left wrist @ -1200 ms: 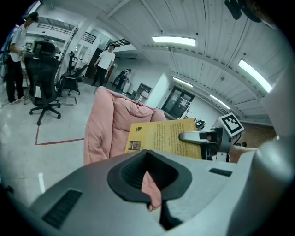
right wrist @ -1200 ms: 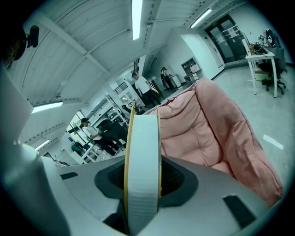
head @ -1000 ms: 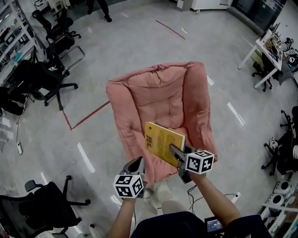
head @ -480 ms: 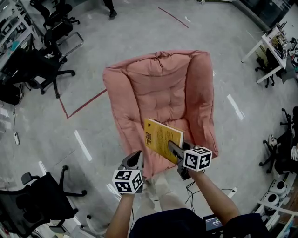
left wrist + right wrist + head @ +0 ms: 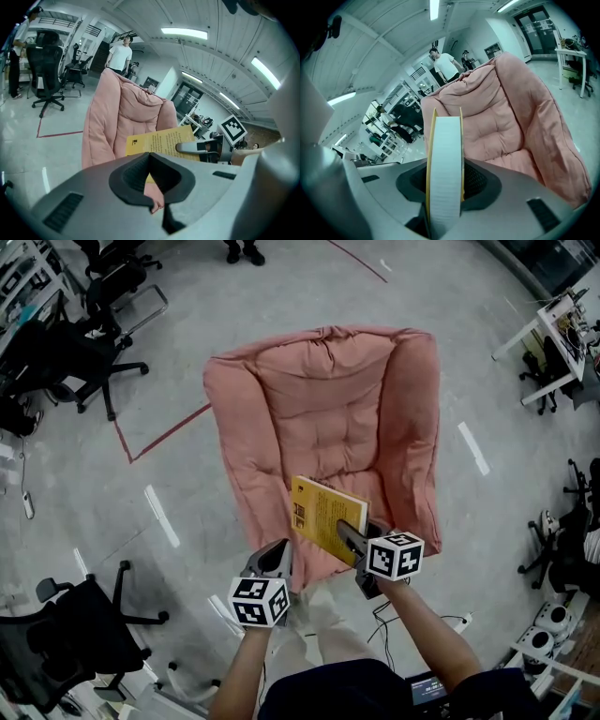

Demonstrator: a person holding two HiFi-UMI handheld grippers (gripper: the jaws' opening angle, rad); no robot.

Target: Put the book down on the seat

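Note:
A yellow book (image 5: 323,517) is held flat over the front part of the pink padded armchair's seat (image 5: 323,451), above the cushion. My right gripper (image 5: 349,535) is shut on the book's near edge. In the right gripper view, the white page edge (image 5: 445,164) stands between the jaws with the chair (image 5: 506,112) behind it. My left gripper (image 5: 272,563) hovers by the chair's front left corner, shut and holding nothing. The left gripper view shows the book (image 5: 159,140) and the right gripper (image 5: 197,147) to its right.
Black office chairs stand at the left (image 5: 84,352) and lower left (image 5: 66,643). A white desk (image 5: 553,343) is at the right. A red tape line (image 5: 159,437) runs on the grey floor. A person (image 5: 119,54) stands behind the armchair. A cable (image 5: 441,622) lies near my feet.
The head view has drawn nearer to the armchair, which now fills more of the picture. The book stays gripped by the right gripper over the seat's front. The left gripper has barely moved.

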